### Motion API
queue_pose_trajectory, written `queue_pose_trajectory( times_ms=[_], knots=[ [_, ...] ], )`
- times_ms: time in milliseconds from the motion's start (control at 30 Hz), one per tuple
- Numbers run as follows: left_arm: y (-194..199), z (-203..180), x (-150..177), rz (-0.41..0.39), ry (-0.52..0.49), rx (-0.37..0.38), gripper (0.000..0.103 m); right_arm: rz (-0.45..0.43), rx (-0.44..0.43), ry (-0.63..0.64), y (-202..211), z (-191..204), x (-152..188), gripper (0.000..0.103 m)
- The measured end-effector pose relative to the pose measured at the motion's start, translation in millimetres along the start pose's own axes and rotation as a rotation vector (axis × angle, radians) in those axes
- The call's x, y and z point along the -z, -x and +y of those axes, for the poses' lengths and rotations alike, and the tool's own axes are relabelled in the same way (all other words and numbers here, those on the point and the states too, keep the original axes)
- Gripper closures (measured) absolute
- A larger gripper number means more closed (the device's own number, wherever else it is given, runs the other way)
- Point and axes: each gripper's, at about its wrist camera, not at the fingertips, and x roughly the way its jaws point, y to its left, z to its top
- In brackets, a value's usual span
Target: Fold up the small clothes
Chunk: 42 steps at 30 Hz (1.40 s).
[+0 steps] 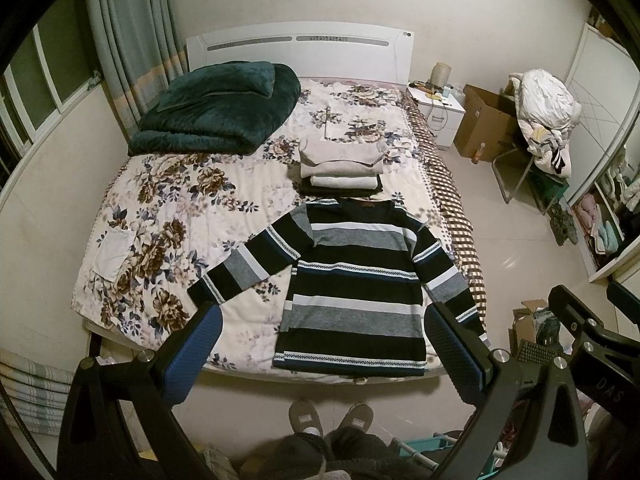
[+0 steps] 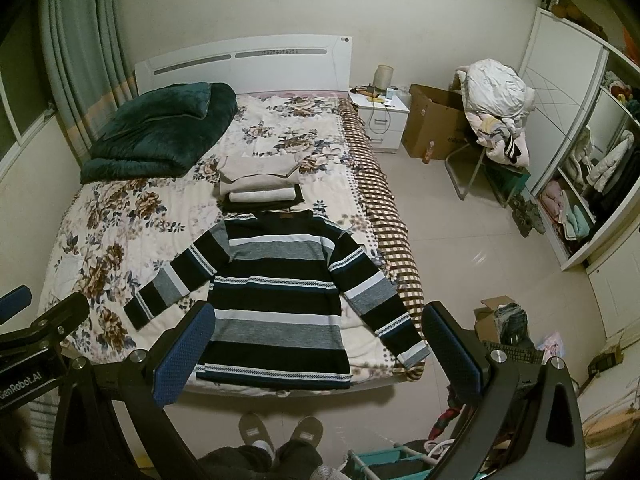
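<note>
Here's the black, grey and white striped knit sweater [image 1: 352,280], spread face-up in the lower centre of both frames at the foot of the floral-quilted bed [image 1: 160,216]; body flat, both sleeves angled out and down, which looks like a layout made ready for folding; the hem sits close to the mattress edge, handy for someone standing there. Just above the collar, mid-frame, a short stack of folded beige and dark garments [image 1: 340,168] waits, likely where this one ends up. The left gripper [image 1: 320,354] hangs well above the hem, blue-padded jaws spread wide, gripping nothing; the right gripper [image 2: 316,354] does the same, jaws wide and empty; no fold begun yet, I'd judge. The dark green plush blanket [image 1: 220,108] sits bundled upper left, well apart from the work.
</note>
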Motion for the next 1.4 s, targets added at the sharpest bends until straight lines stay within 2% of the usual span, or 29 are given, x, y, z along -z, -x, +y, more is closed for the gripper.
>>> queue_pose_trajectory(
  times_ms=[600, 700, 800, 933, 1067, 1233, 1400],
  knots=[
    [-1, 0, 2, -0.003, 0.003, 0.001, 0.0, 0.0, -0.002, -0.002, -3, 0, 3, 0.0],
    [-1, 0, 2, -0.006, 0.001, -0.001, 0.0, 0.003, -0.007, -0.009, 8, -3, -9, 0.0],
    [1, 1, -13, -0.051, -0.015, -0.046, 0.0, 0.017, -0.034, -0.049, 4, -3, -23, 0.0],
    [-34, -2, -38, -0.125, -0.049, -0.129, 0.0, 0.065, -0.032, -0.164, -39, -24, -25, 0.0],
    [-97, -10, -39, -0.147, -0.08, -0.163, 0.0, 0.136, 0.053, -0.327, -111, -75, -6, 0.0],
    [-196, -20, -32, -0.048, -0.09, -0.171, 0.0, 0.257, 0.152, -0.528, -220, -156, 50, 0.0],
    [-296, -44, -22, 0.035, -0.093, -0.221, 0.0, 0.389, 0.203, -0.746, -338, -247, 129, 0.0]
  ],
)
